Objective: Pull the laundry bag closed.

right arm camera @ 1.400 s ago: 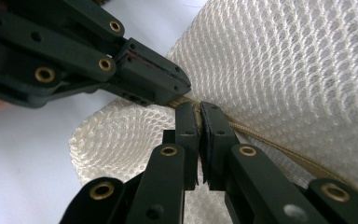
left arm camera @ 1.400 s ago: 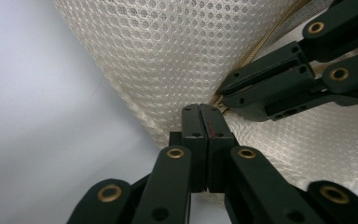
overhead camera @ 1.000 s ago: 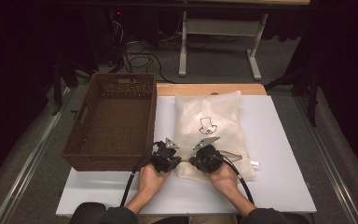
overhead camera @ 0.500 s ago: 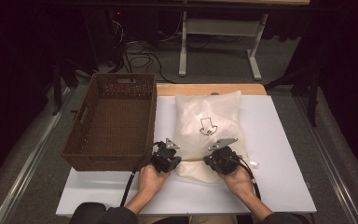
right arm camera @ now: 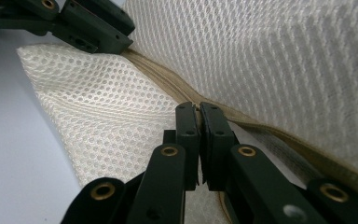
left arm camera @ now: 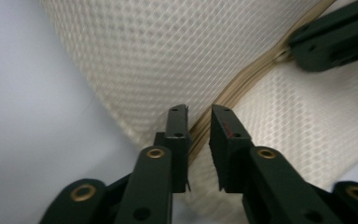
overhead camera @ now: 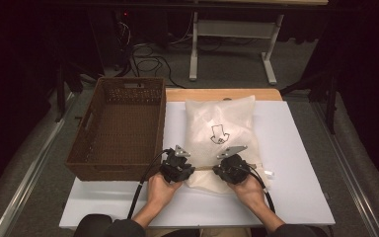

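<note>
A white mesh bag (overhead camera: 219, 123) with a printed arrow lies on the white table (overhead camera: 296, 148). A beige zipper (overhead camera: 205, 168) runs across its near end. My left gripper (overhead camera: 192, 170) is at the zipper's left end. In the left gripper view its jaws (left arm camera: 199, 114) have just been opening and stand a little apart. The zipper (left arm camera: 251, 77) runs between them, untouched. My right gripper (overhead camera: 217, 172) is further right along the zipper. In the right gripper view it (right arm camera: 198, 109) is shut on the zipper band (right arm camera: 154, 70).
A brown wicker basket (overhead camera: 118, 128) stands to the left of the bag, close to my left hand. A wooden board (overhead camera: 217, 94) edges the table's far side. A small white scrap (overhead camera: 269, 174) lies right of my right hand. Bare table extends to the right.
My right gripper has slid to the right along the bag's near end, away from the left gripper. The left hand has stayed where it was.
</note>
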Motion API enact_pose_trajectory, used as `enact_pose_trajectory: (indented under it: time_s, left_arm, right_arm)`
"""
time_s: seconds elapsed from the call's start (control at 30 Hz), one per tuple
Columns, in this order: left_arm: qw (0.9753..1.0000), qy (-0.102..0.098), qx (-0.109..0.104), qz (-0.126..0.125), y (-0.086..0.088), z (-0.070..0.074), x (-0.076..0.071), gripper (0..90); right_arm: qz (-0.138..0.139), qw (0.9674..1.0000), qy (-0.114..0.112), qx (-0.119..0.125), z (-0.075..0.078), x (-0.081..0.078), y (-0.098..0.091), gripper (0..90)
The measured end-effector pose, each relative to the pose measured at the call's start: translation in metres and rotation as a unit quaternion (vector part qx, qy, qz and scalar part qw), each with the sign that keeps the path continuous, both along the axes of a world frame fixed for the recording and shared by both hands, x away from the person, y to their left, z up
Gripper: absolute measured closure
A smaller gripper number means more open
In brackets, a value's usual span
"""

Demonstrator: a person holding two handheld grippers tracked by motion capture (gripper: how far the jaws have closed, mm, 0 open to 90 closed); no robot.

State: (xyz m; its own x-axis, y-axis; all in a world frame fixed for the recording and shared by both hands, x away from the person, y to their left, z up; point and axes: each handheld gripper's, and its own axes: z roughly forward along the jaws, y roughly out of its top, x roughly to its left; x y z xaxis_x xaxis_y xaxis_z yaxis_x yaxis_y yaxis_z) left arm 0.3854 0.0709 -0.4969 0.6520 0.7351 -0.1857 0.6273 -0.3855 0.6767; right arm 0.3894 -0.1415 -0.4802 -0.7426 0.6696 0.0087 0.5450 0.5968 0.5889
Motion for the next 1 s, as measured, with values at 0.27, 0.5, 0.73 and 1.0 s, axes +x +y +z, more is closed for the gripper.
enact_pose_trajectory:
  time_s: [0.27, 0.5, 0.73, 1.0]
  left_arm:
    - [0.9993, 0.004, 0.033, -0.019, -0.013, -0.006, 0.000, 67.9]
    - [0.9944, -0.036, 0.093, -0.033, -0.020, -0.009, -0.004, 80.5]
    - [0.9933, -0.041, 0.100, -0.040, -0.020, -0.008, -0.005, 87.5]
    - [0.9940, -0.032, 0.099, -0.032, -0.015, -0.006, -0.006, 88.6]
  right_arm:
    - [0.007, 0.9999, 0.003, 0.008, -0.001, -0.001, 0.001, 88.2]
    - [0.011, 0.9999, 0.001, 0.006, 0.000, -0.001, 0.002, 88.2]
    - [0.013, 0.9999, 0.004, 0.008, 0.001, -0.002, -0.001, 88.2]
    - [0.002, 0.9999, -0.003, 0.011, 0.007, -0.006, -0.012, 88.3]
